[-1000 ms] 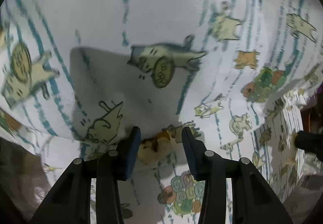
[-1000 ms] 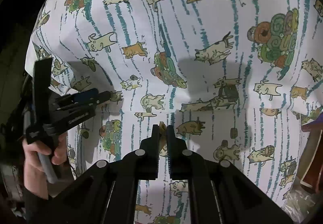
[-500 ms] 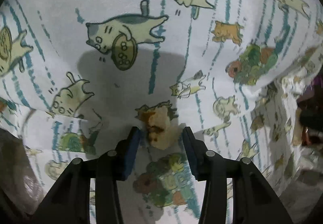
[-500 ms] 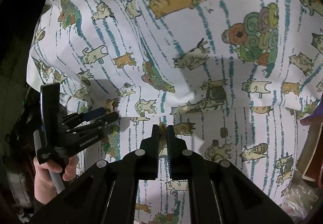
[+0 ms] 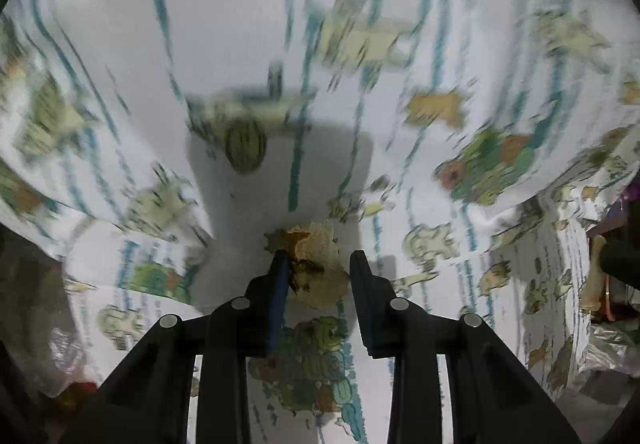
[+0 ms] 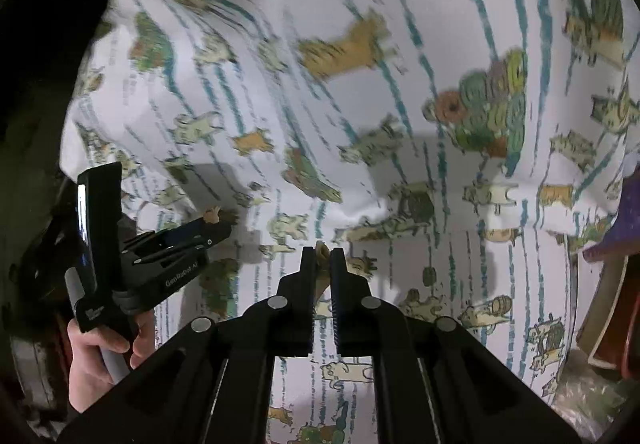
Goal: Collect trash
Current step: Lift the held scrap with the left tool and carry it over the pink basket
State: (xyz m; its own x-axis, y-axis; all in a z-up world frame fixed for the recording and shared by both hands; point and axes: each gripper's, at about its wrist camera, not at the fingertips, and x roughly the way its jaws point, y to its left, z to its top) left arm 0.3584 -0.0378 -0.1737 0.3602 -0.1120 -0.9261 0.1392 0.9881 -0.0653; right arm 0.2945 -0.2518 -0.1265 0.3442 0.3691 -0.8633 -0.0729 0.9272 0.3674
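Note:
A crumpled tan scrap (image 5: 316, 268) with brown stains sits between the fingers of my left gripper (image 5: 319, 258). The jaws are closing and the scrap rides with them just above the cat-print bedsheet (image 5: 240, 24). In the right wrist view the left gripper (image 6: 216, 228) appears at the left, held by a person's hand (image 6: 100, 356), with the scrap (image 6: 212, 215) at its tip. My right gripper (image 6: 321, 254) is shut on a small tan scrap (image 6: 321, 249) that pokes out above the pads, over the sheet (image 6: 360, 124).
The sheet drops over the bed's edge in both views. Crinkled clear plastic lies at the lower left (image 5: 52, 356) and lower right (image 5: 612, 348). A purple and dark red object (image 6: 612, 244) stands at the right edge. Dark floor lies at the left.
The left jaws have narrowed around the tan scrap and lifted it off the sheet. Both grippers have risen and shifted over the bed. The right gripper stays shut on its scrap.

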